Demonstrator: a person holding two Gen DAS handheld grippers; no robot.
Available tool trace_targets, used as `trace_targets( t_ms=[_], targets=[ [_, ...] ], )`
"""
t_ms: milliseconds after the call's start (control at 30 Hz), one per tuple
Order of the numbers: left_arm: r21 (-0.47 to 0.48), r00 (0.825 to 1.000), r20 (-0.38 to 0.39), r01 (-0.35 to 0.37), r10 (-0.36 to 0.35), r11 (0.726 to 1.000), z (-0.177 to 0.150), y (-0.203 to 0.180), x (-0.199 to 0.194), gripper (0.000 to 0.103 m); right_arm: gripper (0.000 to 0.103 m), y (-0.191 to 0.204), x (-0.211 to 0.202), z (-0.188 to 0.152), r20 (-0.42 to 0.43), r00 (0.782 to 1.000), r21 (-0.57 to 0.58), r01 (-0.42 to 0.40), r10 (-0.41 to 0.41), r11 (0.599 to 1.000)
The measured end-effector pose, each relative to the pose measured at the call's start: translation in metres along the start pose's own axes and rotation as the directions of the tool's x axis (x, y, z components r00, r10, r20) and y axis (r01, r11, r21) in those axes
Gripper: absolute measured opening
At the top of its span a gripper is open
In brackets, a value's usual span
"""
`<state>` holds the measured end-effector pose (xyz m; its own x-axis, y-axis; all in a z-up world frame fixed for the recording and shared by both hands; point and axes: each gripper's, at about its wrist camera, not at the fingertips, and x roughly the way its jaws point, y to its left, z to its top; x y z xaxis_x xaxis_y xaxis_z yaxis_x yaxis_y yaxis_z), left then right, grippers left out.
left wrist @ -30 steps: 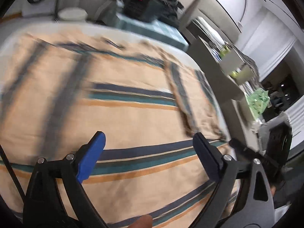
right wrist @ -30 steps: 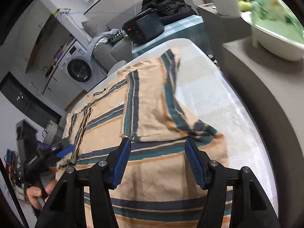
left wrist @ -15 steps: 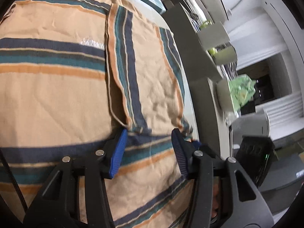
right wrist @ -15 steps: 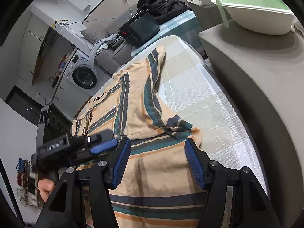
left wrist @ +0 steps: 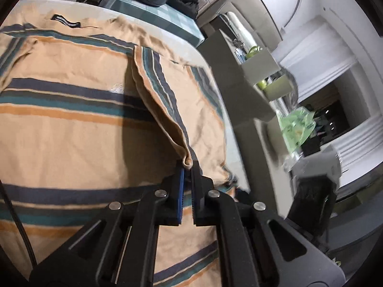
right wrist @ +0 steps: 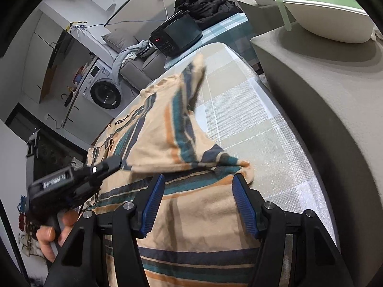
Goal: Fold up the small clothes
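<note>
A peach shirt with navy, teal and orange stripes lies flat on the table, collar label at the far end. My left gripper is shut on the hem corner of its folded-in sleeve, which is pulled up into a ridge. In the right wrist view the sleeve rises like a tent off the shirt, with the left gripper at its left corner. My right gripper hovers open just above the striped body near the shirt's right edge, with nothing between its fingers.
The table has a pale checked cover, bare to the right of the shirt. A grey ledge with a white bowl runs along its right side. Beyond the far end stand a black keypad device and dark clothes. A hand holds the left gripper.
The left gripper came in over the shirt toward the sleeve, closed its wide-open jaws on the sleeve's hem corner and raised it. The right gripper stayed open over the shirt.
</note>
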<state>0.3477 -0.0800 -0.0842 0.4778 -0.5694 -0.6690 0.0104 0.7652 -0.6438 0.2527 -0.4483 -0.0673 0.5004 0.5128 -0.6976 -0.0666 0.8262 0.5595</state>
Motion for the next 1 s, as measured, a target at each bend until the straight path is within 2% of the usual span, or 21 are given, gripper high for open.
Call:
trace_targets(
  t_ms=[100, 167, 300, 400, 467, 533, 600, 633, 733, 867, 933, 1000],
  targets=[
    [-0.028, 0.997, -0.062, -0.052, 0.050, 0.998, -0.008, 0.016, 0.015, 0.002, 0.061, 0.003, 0.000, 0.001, -0.006, 1.000, 0.005, 0.015, -0.015, 1.000],
    [-0.058, 0.996, -0.081, -0.032, 0.027, 0.998, -0.012, 0.023, 0.019, 0.002, 0.060, 0.005, -0.003, 0.002, 0.000, 1.000, 0.013, 0.009, -0.009, 1.000],
    [-0.043, 0.998, -0.067, -0.025, 0.022, 0.999, -0.015, 0.024, 0.019, 0.002, 0.055, 0.006, 0.002, 0.006, -0.013, 0.993, 0.088, -0.113, 0.115, 0.990],
    [-0.041, 0.998, -0.060, -0.018, 0.016, 0.999, -0.015, 0.024, 0.021, 0.002, 0.048, -0.003, 0.019, 0.012, -0.031, 0.990, 0.191, -0.132, 0.141, 0.973],
    [-0.041, 0.998, -0.058, -0.013, 0.010, 0.999, -0.015, 0.026, 0.021, 0.002, 0.040, -0.013, 0.028, 0.015, -0.008, 0.986, 0.268, -0.159, 0.167, 0.950],
    [-0.033, 0.998, -0.057, -0.013, 0.011, 0.999, -0.014, 0.022, 0.025, 0.002, 0.019, -0.020, 0.033, 0.018, 0.015, 0.989, 0.324, -0.145, 0.148, 0.935],
    [-0.031, 0.998, -0.059, -0.011, 0.009, 0.999, -0.013, 0.024, 0.023, 0.002, 0.009, -0.022, 0.033, 0.019, 0.036, 0.993, 0.340, -0.116, 0.110, 0.933],
    [-0.031, 0.998, -0.060, -0.008, 0.006, 0.999, -0.013, 0.024, 0.024, 0.002, 0.007, -0.021, 0.030, 0.019, 0.055, 0.993, 0.342, -0.121, 0.109, 0.932],
    [-0.025, 0.997, -0.077, 0.004, -0.006, 1.000, -0.014, 0.020, 0.028, 0.002, 0.007, -0.014, 0.012, 0.016, 0.100, 0.993, 0.298, -0.089, 0.062, 0.950],
    [-0.003, 0.997, -0.081, -0.009, 0.009, 1.000, -0.015, 0.016, 0.028, 0.003, 0.008, -0.017, 0.016, 0.013, 0.005, 1.000, 0.282, -0.019, 0.018, 0.959],
    [-0.004, 0.995, -0.102, -0.020, 0.019, 1.000, -0.014, 0.016, 0.025, 0.004, 0.011, -0.015, 0.010, 0.012, 0.005, 1.000, 0.272, -0.026, 0.025, 0.962],
    [0.007, 0.996, -0.087, -0.031, 0.031, 1.000, -0.013, 0.017, 0.016, 0.005, 0.011, -0.008, 0.000, 0.014, 0.021, 1.000, 0.231, -0.023, 0.019, 0.973]
  ],
)
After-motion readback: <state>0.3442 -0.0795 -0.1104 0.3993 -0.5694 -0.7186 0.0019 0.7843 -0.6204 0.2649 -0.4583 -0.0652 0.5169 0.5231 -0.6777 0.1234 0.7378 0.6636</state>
